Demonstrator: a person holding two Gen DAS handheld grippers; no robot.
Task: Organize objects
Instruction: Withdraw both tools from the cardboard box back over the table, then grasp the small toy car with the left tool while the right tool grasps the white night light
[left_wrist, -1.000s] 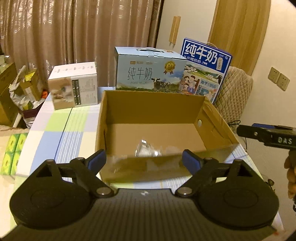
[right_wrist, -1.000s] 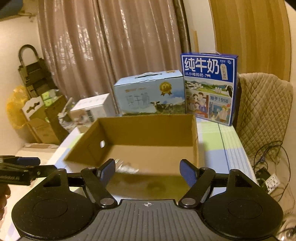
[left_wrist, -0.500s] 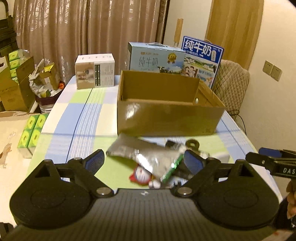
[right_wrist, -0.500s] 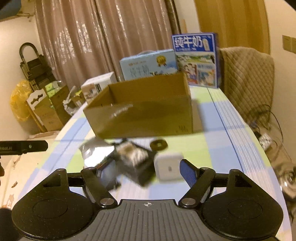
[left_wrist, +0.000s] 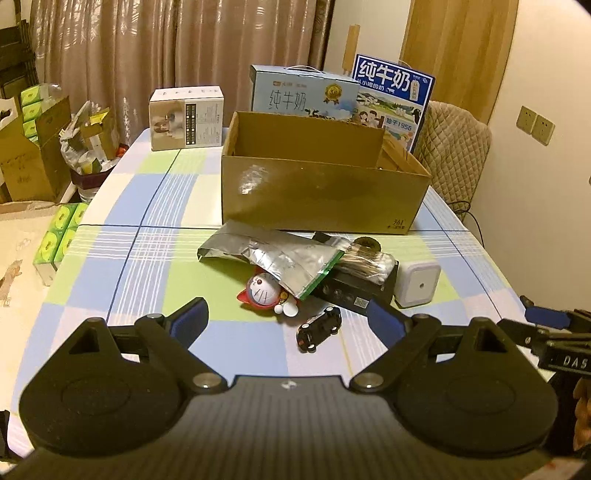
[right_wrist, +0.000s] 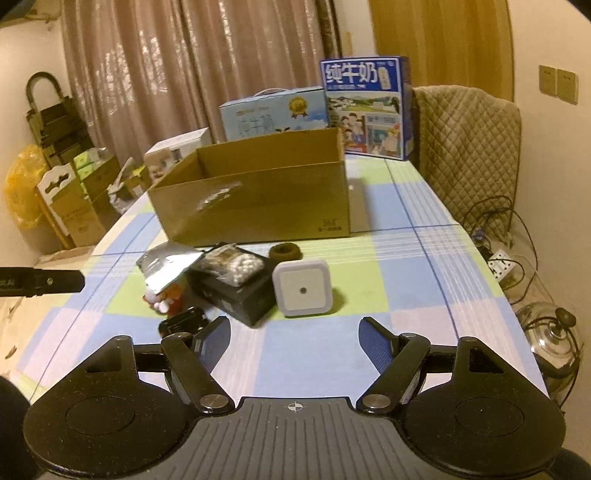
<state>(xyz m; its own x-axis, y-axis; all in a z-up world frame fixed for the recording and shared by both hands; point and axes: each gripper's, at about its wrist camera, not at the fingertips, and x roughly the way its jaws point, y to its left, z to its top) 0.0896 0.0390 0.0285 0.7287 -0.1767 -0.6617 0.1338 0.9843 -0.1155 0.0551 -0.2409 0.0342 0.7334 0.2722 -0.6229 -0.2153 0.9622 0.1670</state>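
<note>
An open cardboard box stands mid-table. In front of it lies a pile: a silver foil pouch, a blue cat figurine, a black toy car, a black box with a cotton-swab packet on it, a white cube device and a dark ring. My left gripper is open just short of the toy car. My right gripper is open just short of the white cube. Neither holds anything.
Milk cartons and a white box stand behind the cardboard box. A quilted chair stands at the table's right edge, with cables and a kettle on the floor. Cartons sit left of the checked table.
Both grippers have pulled back from above the cardboard box towards the near side of the table. The pile of small objects has come into view in front of them.
</note>
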